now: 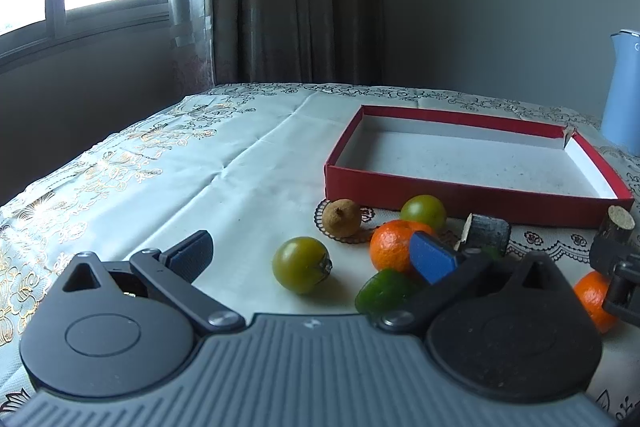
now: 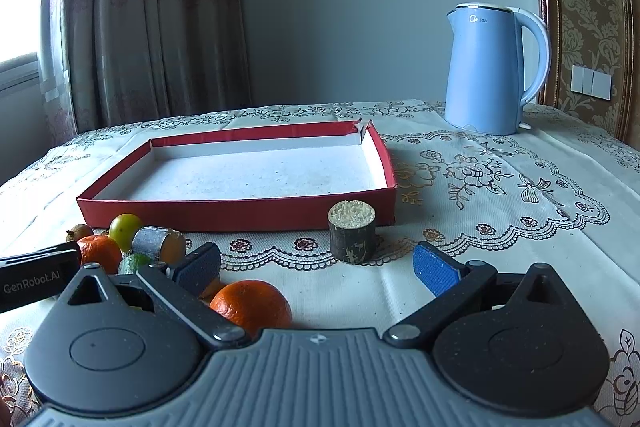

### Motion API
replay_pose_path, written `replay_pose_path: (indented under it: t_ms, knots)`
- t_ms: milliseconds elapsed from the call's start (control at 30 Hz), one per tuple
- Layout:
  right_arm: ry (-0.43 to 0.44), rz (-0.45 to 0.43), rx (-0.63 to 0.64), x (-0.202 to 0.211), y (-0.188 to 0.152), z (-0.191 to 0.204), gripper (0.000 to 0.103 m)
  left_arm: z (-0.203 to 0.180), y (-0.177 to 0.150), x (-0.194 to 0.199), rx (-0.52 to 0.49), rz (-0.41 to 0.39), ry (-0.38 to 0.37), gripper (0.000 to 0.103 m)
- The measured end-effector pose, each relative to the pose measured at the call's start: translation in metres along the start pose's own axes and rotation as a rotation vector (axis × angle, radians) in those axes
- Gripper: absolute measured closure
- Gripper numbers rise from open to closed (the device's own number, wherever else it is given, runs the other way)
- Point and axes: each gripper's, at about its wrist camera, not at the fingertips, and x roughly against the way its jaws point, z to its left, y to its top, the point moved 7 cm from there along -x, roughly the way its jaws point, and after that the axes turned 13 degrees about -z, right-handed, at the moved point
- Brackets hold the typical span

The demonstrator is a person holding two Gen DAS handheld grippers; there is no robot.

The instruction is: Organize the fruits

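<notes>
A shallow red box (image 1: 460,201) (image 2: 240,213) with a white bottom lies empty on the tablecloth. In front of it lie two green tomatoes (image 1: 302,265) (image 1: 423,213), a brown dried fruit (image 1: 342,218), an orange (image 1: 390,245), a green piece (image 1: 384,291) and a sugarcane chunk (image 1: 486,231). My left gripper (image 1: 312,255) is open, the nearer green tomato between its fingers. My right gripper (image 2: 316,265) is open above the cloth; an orange (image 2: 252,305) lies by its left finger (image 2: 200,267), and an upright sugarcane chunk (image 2: 352,237) stands just beyond.
A blue electric kettle (image 2: 486,71) stands at the back right of the table. Curtains and a window are behind the table's far left edge. The left gripper's body (image 2: 36,275) shows at the left of the right wrist view.
</notes>
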Motion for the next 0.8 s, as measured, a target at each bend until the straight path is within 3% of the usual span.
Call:
replay_pose_path:
  t_ms: [800]
  knots:
    - [0.001,0.030,0.002,-0.0053,-0.0032,0.0004,0.000,0.0009,-0.0007,-0.0004,0.014,0.001,-0.007,0.000]
